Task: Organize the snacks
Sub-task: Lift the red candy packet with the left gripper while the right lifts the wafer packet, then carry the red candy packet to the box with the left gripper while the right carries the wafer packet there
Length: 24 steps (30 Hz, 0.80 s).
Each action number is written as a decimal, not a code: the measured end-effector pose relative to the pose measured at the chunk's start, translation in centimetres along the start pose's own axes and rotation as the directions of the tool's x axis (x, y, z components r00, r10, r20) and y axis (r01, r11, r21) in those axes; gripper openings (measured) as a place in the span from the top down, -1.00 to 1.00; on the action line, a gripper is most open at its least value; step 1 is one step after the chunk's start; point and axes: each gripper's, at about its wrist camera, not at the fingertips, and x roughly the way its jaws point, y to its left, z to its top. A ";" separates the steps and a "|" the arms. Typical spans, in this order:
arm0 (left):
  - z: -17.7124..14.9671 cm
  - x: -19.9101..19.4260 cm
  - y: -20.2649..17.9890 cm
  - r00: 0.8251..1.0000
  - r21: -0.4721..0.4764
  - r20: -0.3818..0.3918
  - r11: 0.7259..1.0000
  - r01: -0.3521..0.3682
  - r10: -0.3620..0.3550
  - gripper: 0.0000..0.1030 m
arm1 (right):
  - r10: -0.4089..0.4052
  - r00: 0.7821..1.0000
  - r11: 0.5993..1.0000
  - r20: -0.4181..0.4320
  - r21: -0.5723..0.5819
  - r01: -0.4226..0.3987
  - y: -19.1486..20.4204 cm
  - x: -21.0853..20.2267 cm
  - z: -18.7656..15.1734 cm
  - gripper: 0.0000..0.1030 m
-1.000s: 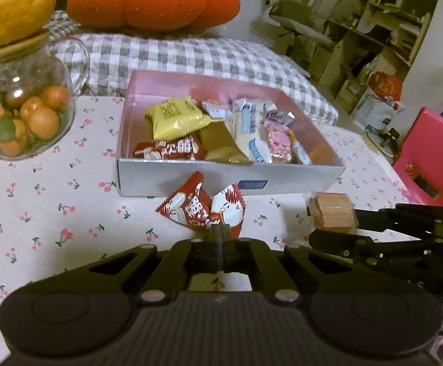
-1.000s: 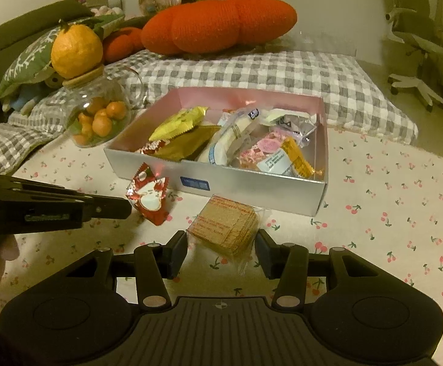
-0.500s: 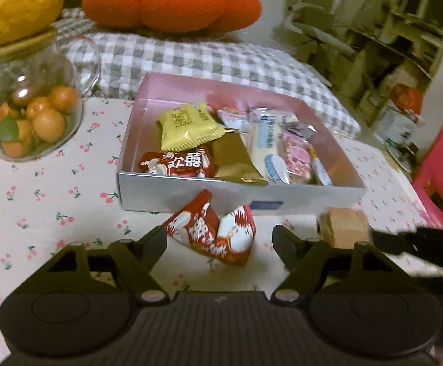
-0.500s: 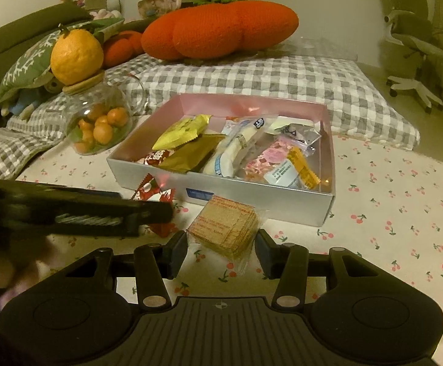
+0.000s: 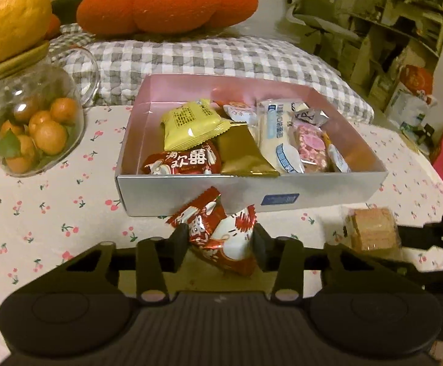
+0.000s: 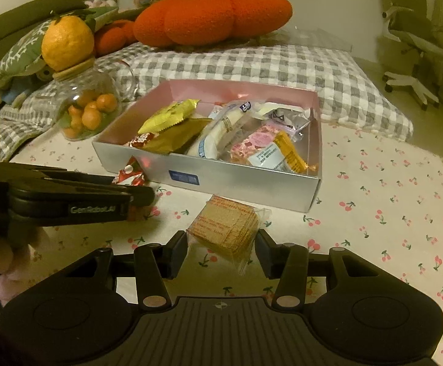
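The red packet (image 5: 221,238), lying on the cloth (image 5: 47,213) just before the box (image 5: 252,192), is pinched by the left gripper (image 5: 221,241), whose jaws have just been closing. The cracker pack (image 6: 226,228) is clamped by the right gripper (image 6: 221,247).

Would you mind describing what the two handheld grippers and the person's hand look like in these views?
Both the left gripper and the right gripper are matte black plastic, with a ribbed body, two round discs, slotted linkage arms with pale rivets, and blocky finger pads. From the side the left one bears grey lettering that reads roughly "GenRobot.AI". The hand holding it wears a pale pink glove below a fuzzy cream cuff. No cables show.
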 end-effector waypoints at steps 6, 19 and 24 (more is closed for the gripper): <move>-0.6 -1.2 0.4 1.000 0.029 -0.022 0.999 0.017 -0.016 0.32 | -0.004 1.000 1.000 0.012 -0.013 0.004 0.1 -0.6 0.1 0.08; 1.1 -5.6 2.4 0.998 -0.015 0.029 0.998 0.064 -0.063 0.34 | 0.031 0.995 0.999 0.090 -0.029 -0.029 1.8 -2.1 2.3 0.08; 3.7 -5.4 3.3 0.996 -0.022 0.062 0.997 0.070 -0.068 0.34 | 0.043 0.990 0.999 0.135 -0.027 -0.040 1.9 -1.9 5.1 0.08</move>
